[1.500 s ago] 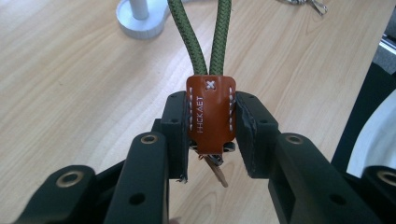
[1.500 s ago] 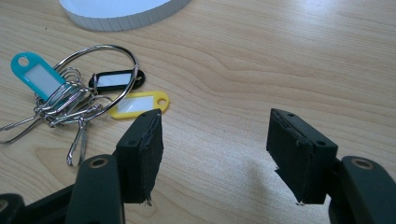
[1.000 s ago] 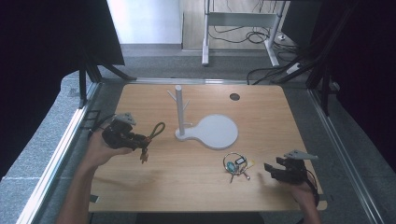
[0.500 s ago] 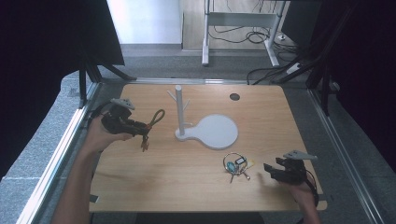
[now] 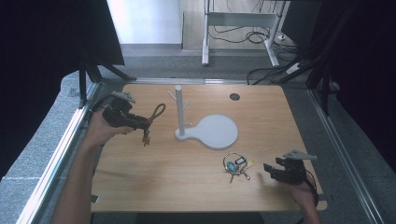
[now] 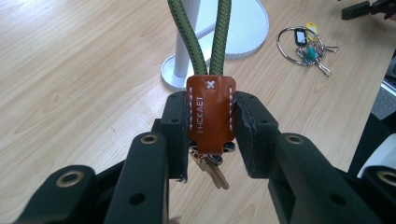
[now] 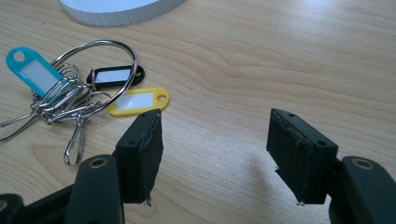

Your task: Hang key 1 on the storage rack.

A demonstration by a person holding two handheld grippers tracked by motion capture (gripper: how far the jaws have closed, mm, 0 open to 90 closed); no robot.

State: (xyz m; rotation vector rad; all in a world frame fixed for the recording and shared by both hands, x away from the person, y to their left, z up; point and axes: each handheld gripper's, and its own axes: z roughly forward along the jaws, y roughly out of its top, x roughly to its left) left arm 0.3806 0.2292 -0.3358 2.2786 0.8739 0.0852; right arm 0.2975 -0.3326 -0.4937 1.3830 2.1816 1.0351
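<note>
1. Two key bunches are in play: a green cord loop with a brown stitched leather tab (image 6: 210,114) and brass keys hanging below it, and a steel ring bunch with blue, black and yellow plastic tags (image 5: 237,164) lying on the wooden table (image 5: 163,186).
2. Between them stands a white peg stand on a round flat base (image 5: 180,109), probably the place meant for hanging the bunches.
3. Left gripper (image 5: 140,123) holds its bunch above the table's left side, beside the stand; gripping by the leather tab leaves the cord loop free and pointing toward the pegs, which should suit slipping it over one.
4. Its jaws are clamped on the tab's two edges, the pads pressing either side, with the keys dangling underneath.
5. Right gripper (image 7: 215,140) rests low at the near right of the table, just beside the tagged ring, likely waiting its turn.
6. Its jaws stand wide apart with only bare wood between them, touching nothing.
</note>
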